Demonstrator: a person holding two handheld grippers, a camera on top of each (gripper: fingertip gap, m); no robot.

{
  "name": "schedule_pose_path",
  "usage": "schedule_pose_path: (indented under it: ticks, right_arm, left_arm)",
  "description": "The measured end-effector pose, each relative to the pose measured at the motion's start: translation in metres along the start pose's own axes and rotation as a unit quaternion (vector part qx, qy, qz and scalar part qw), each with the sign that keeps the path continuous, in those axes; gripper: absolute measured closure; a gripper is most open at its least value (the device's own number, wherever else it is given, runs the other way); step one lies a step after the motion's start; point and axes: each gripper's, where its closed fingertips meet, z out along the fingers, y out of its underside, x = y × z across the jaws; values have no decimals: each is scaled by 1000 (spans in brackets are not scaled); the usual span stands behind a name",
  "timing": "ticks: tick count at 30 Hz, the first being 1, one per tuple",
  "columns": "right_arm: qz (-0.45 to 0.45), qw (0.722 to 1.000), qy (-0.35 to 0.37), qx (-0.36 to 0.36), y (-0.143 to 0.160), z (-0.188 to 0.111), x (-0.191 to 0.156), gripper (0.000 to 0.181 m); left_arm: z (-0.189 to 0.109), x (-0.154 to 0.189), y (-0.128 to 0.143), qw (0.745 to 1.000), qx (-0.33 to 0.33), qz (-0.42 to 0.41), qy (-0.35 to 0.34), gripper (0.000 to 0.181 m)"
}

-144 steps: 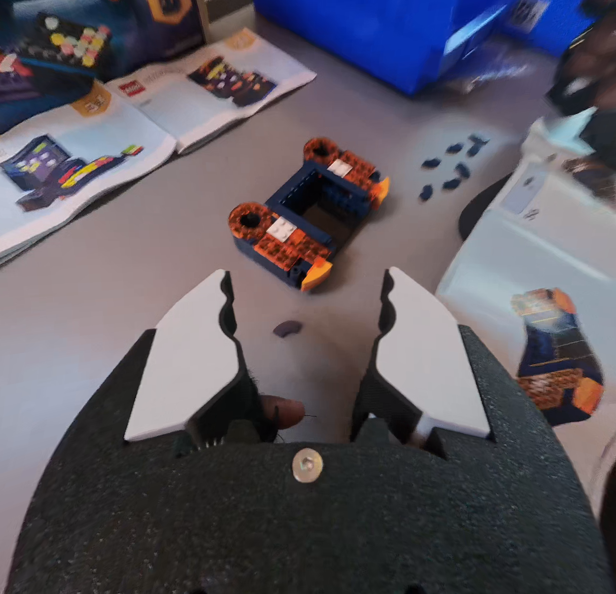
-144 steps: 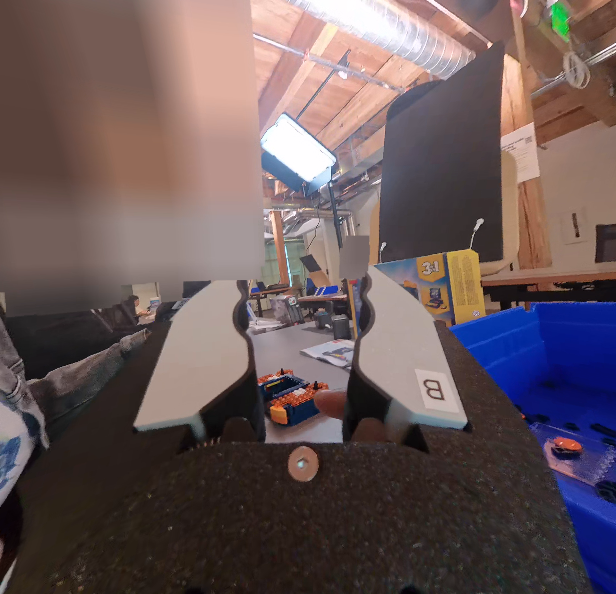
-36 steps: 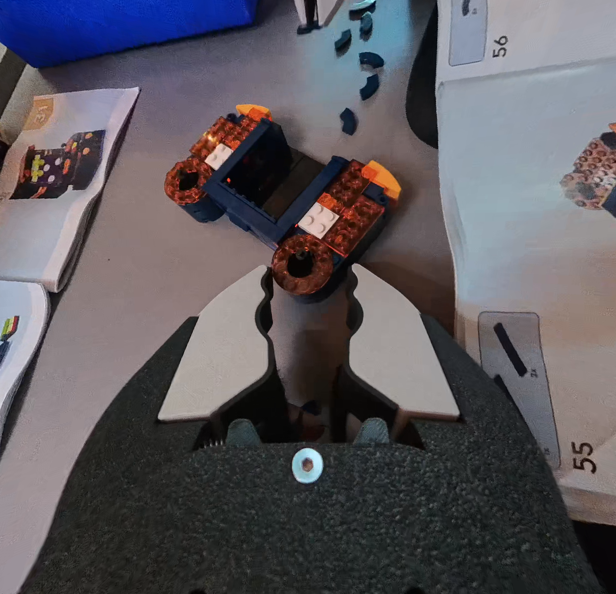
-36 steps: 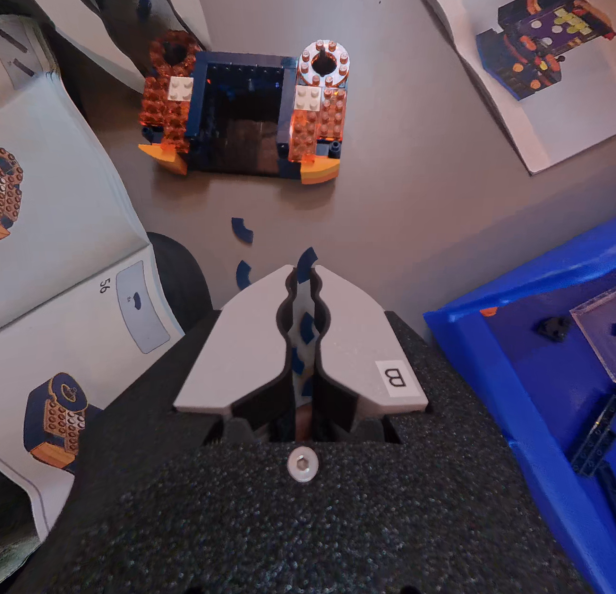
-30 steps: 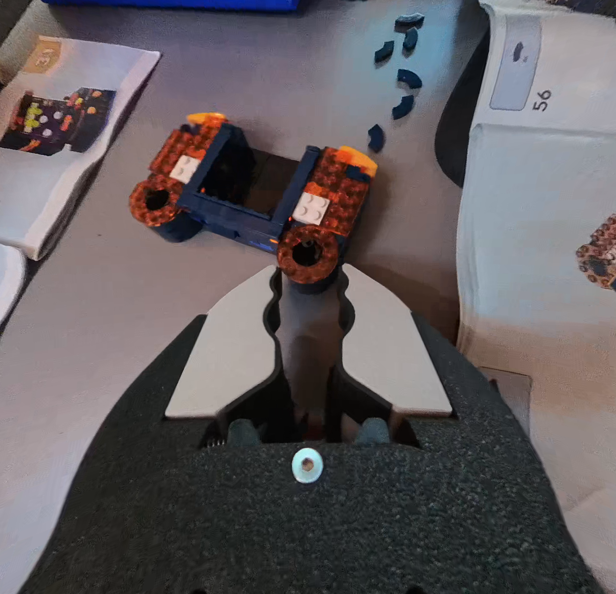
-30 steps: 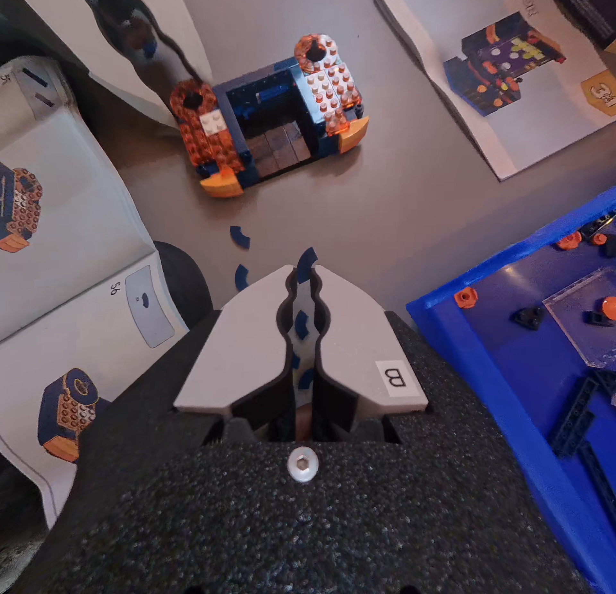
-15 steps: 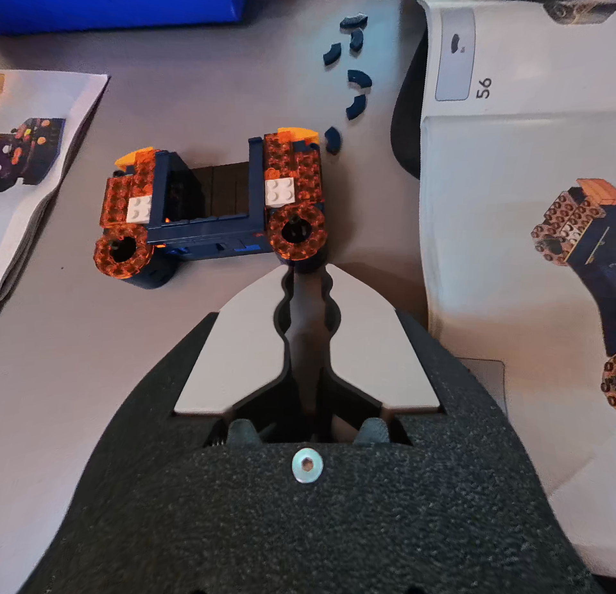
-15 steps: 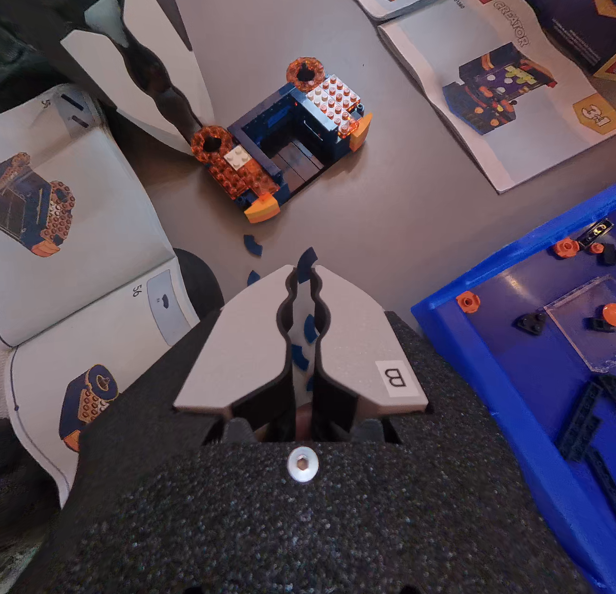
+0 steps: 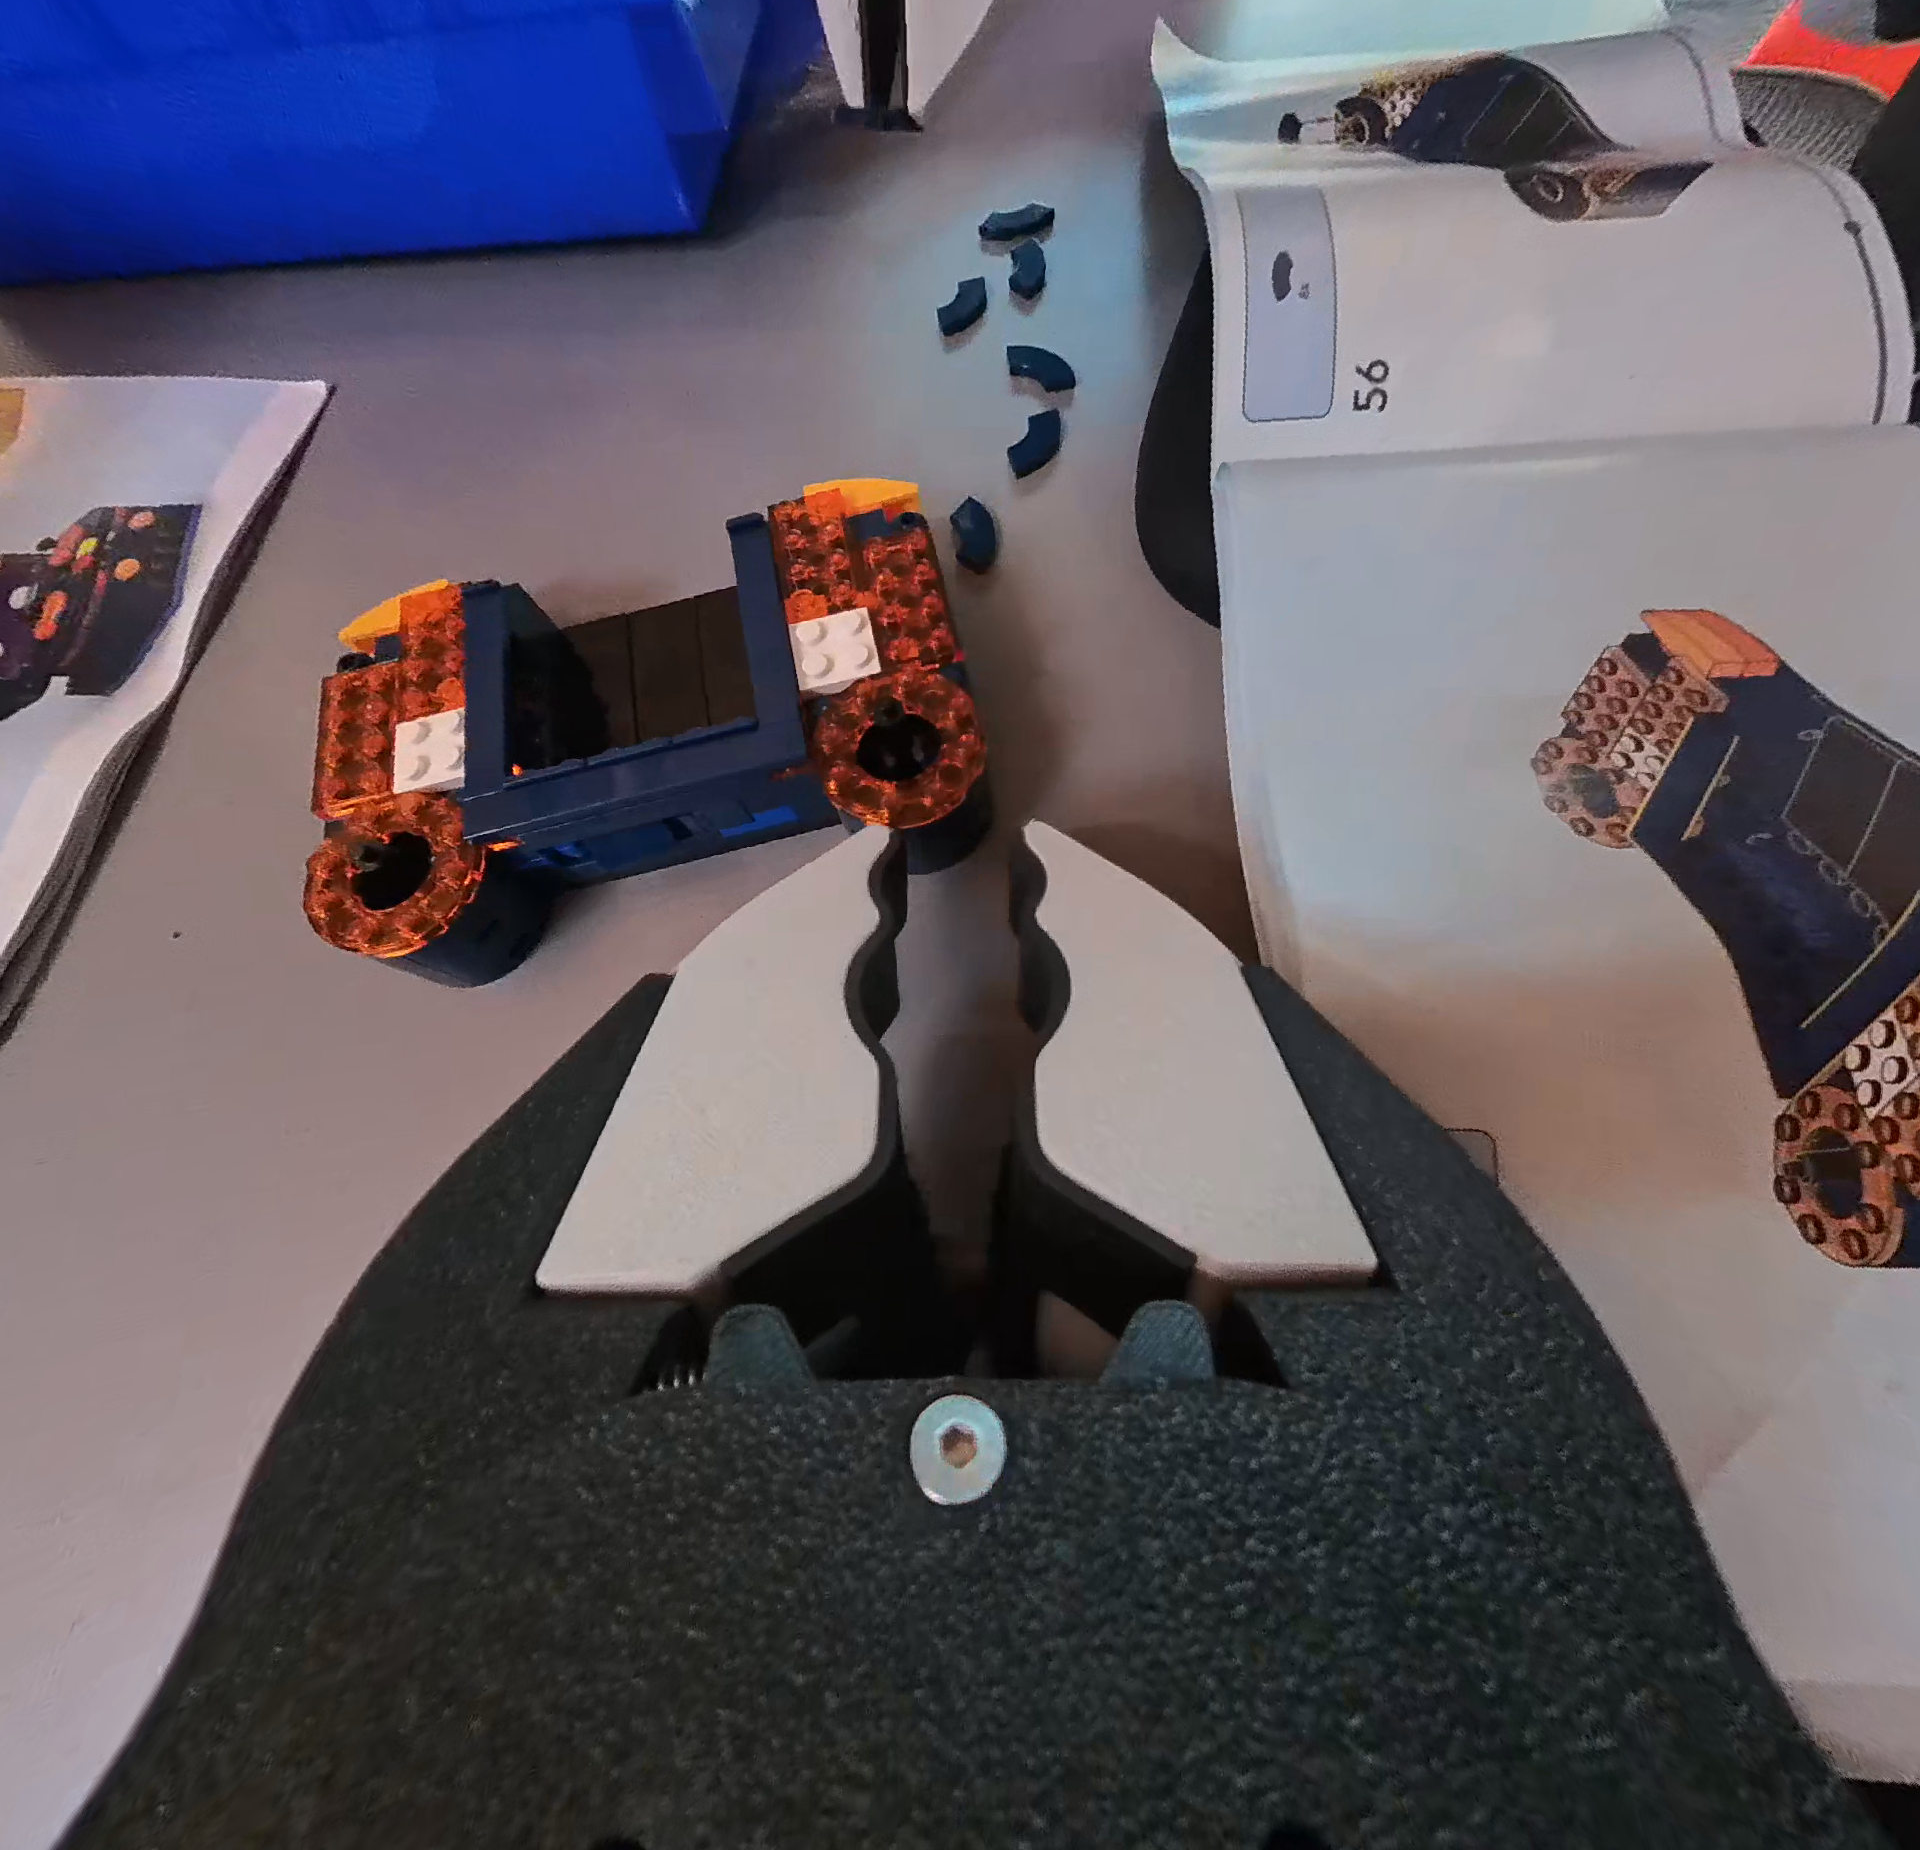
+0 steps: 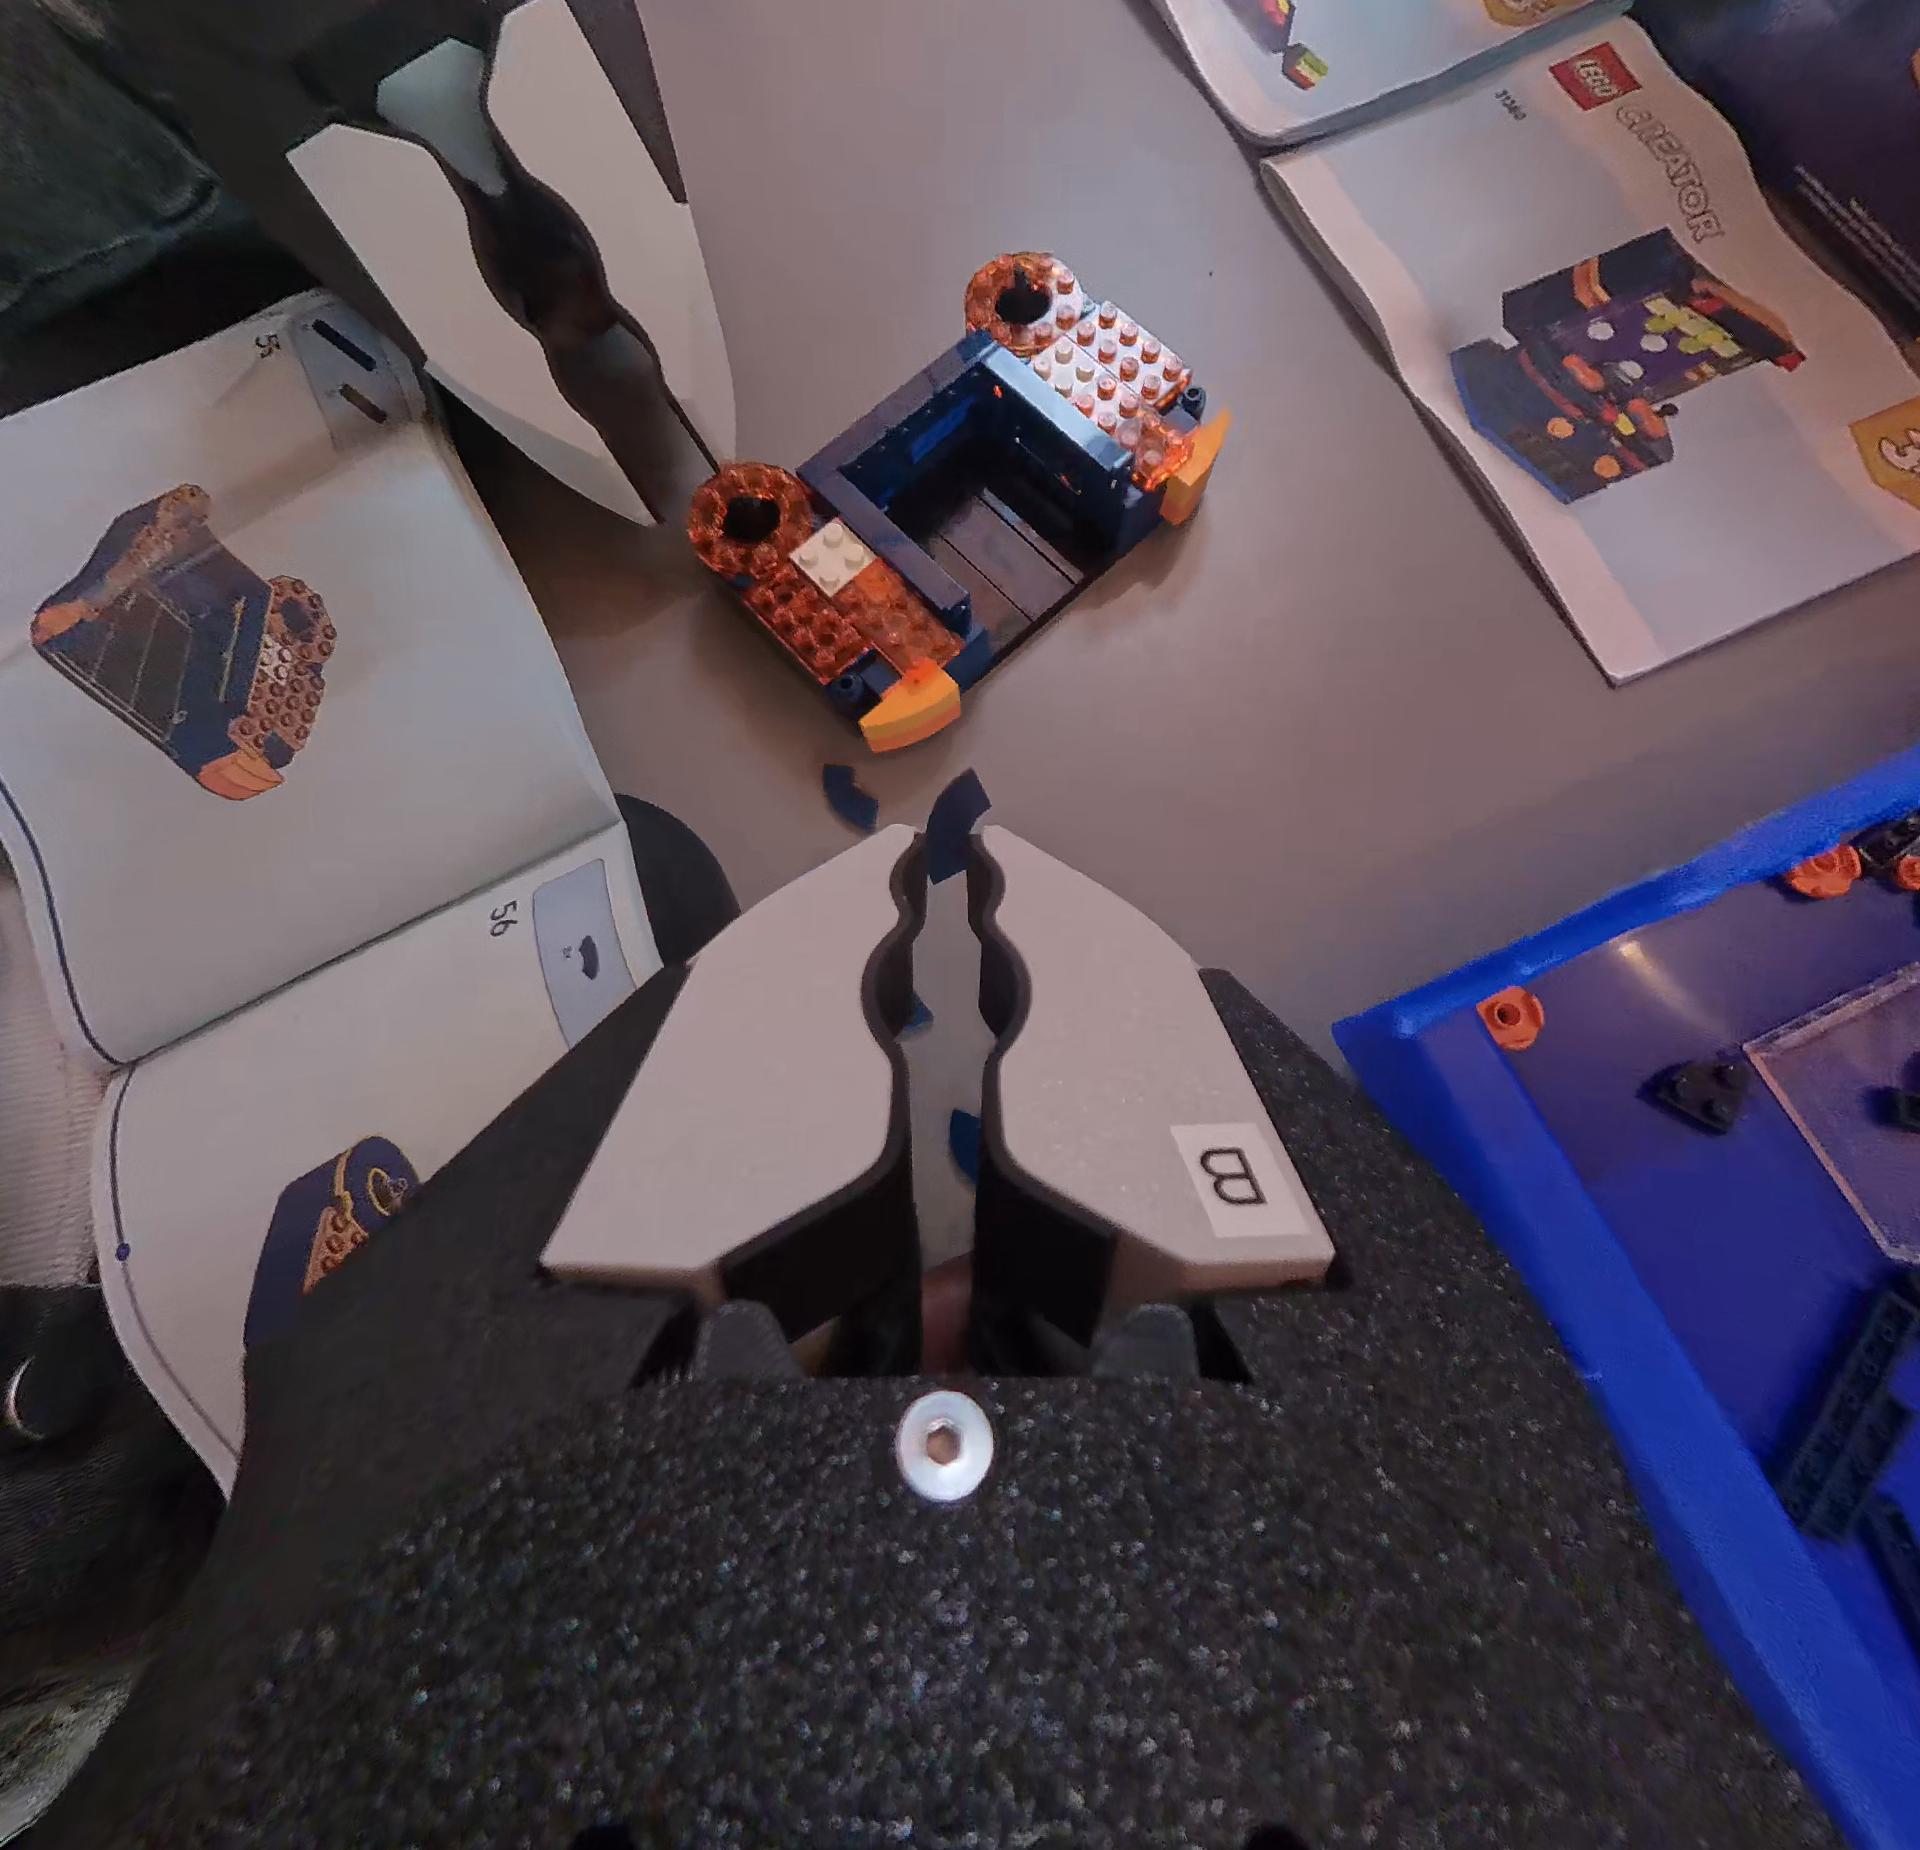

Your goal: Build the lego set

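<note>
The lego model (image 9: 644,699), a dark blue open box with orange studded sides and two orange rings, sits on the grey table; it also shows in the right wrist view (image 10: 956,512). My left gripper (image 9: 954,842) is closed narrowly on the dark blue round post under the model's near-right ring; it shows in the right wrist view (image 10: 686,481) too. My right gripper (image 10: 948,839) is shut on a small dark blue curved tile (image 10: 956,808) that sticks out past its tips, just short of the model's orange corner. Several loose dark blue curved tiles (image 9: 1029,377) lie beside the model.
An open instruction booklet (image 9: 1507,761) lies to the right of the model, over a black round object (image 9: 1174,512). A blue bin (image 10: 1662,1229) with spare parts stands beside the right gripper. More booklets (image 10: 1610,398) lie beyond the model. My right fingertips sit around 15 centimeters from my left ones.
The left gripper came down to the model and closed on its round corner, and the model turned on the table. The right gripper picked up and keeps the curved tile.
</note>
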Motion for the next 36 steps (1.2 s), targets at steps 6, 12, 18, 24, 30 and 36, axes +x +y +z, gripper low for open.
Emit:
schedule_pose_path:
  ticks: [6,12,18,24,30,36]
  right_arm:
    - [-38,999,-27,-5,-10,7,-12,175]
    - [-122,990,-71,-9,-28,22,-33,175]
    - [-194,976,-98,-22,-38,49,-47,175]
    - [-90,979,-183,20,-51,60,-61,175]
    - [128,925,-344,94,-73,45,-73,175]
    - [158,910,-369,99,-80,42,-78,175]
  left_arm:
    - [-8,4,-5,1000,20,16,14,155]
    - [-15,11,-9,997,48,31,44,146]
    - [-18,13,-12,997,55,43,43,141]
    - [-15,18,-9,996,47,47,54,140]
    - [-18,16,-12,996,64,40,55,140]
    - [-21,14,-15,994,87,35,58,141]
